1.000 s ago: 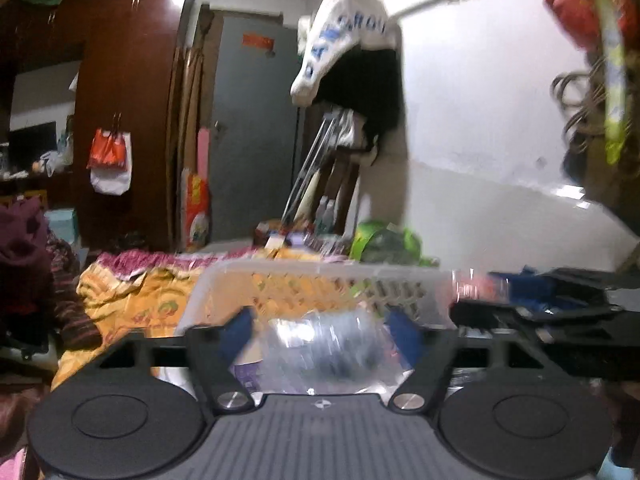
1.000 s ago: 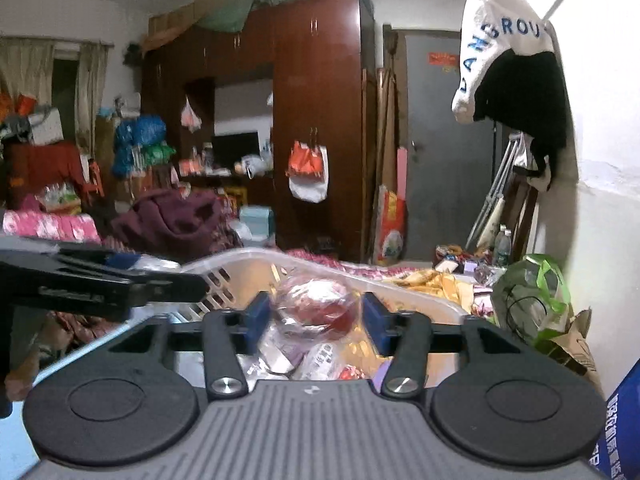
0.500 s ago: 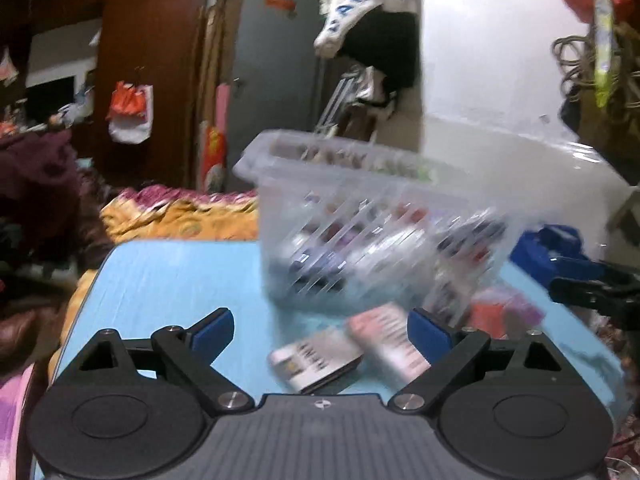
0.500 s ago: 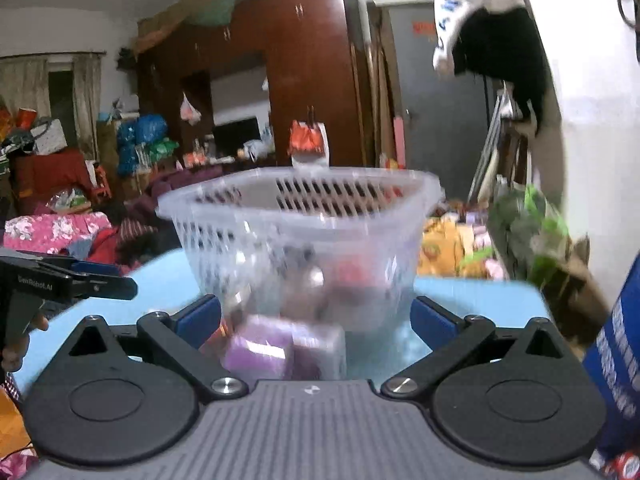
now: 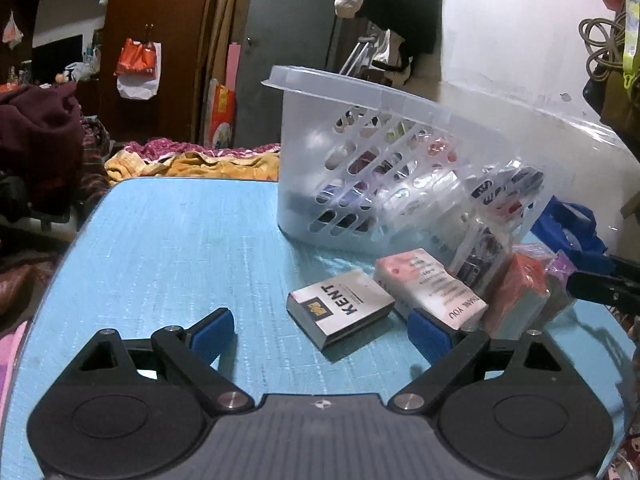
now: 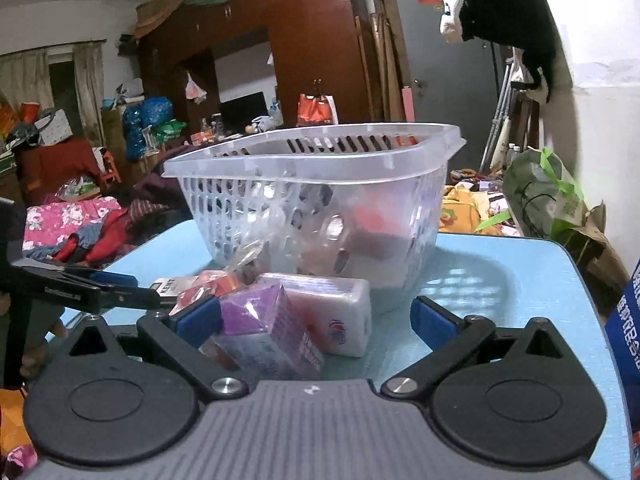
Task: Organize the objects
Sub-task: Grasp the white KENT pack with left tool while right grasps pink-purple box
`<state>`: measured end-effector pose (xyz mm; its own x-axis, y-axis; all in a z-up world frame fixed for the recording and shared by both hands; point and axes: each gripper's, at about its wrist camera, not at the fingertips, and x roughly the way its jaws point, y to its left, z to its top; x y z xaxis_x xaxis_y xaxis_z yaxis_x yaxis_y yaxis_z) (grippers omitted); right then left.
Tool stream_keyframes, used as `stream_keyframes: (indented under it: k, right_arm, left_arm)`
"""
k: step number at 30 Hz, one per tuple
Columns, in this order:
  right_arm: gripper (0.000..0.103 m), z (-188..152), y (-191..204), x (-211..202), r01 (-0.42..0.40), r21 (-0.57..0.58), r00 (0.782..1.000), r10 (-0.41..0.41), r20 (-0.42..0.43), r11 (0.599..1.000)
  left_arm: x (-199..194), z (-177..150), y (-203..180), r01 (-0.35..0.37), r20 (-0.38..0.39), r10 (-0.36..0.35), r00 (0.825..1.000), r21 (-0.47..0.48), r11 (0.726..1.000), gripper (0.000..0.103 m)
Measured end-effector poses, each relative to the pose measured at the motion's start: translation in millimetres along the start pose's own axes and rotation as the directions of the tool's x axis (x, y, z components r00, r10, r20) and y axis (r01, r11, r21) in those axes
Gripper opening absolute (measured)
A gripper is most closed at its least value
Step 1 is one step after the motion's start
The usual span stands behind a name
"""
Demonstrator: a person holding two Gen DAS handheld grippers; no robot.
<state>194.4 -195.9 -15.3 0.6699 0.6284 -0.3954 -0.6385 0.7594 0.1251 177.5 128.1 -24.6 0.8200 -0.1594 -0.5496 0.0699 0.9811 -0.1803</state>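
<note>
One clear plastic basket (image 5: 384, 148) on the blue bench (image 5: 180, 248), near the far right edge in the left wrist view; rounded rim, slotted walls, a jumble of small wrapped packets showing through, too blurred to count. Rim lower toward the right there, but whether tilted or only bent by the lens, cannot tell.

Loose items on the bench just in front of the basket, counted from the left wrist view: one white carton (image 5: 340, 308) printed KENT, flat, rectangular, grey edges; one pink and white packet (image 5: 432, 288) just right of it, leaning on the next item; one clear crinkly bag (image 5: 480, 252) with dark print against the basket wall; one red block (image 5: 520, 296) in glossy wrap farther right.

From the right wrist view: one purple box (image 6: 272, 320) in shiny film, nearest; one white soft pack (image 6: 340, 316) with rounded corners behind it, touching the basket wall; a red wrapped piece (image 6: 208, 288) to the left, beside the white carton (image 6: 168, 285).

Two claws. Left claw (image 5: 320, 332) spread wide, holding nothing, blue ribbed pads (image 5: 210, 330) either side of the white carton and near it, right pad close to the pink packet. Right claw (image 6: 316, 318) also spread wide, gripping nothing, purple box lying between the pads, against the left one.

Bench surface light blue, finely woven texture, rounded corners.
</note>
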Motion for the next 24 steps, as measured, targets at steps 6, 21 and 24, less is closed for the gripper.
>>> stream_keyframes:
  k: [6,21,24]
  right_arm:
    - [0.103,-4,7,5,-0.026,-0.019,1.000,0.026,-0.014,0.999]
    - [0.089,-15,17,8,-0.024,-0.091,0.996,0.016,-0.089,0.996]
    - [0.089,-19,19,-5,-0.008,-0.102,0.997,0.001,-0.072,0.995]
  left_arm:
    - [4,1,-7,-0.012,-0.020,0.012,1.000,0.030,0.999,0.095]
    - [13,5,-30,-0.038,-0.063,0.047,0.997,0.126,0.991,0.095]
    - [9,4,-28,-0.022,-0.066,0.031,0.997,0.122,0.992,0.095]
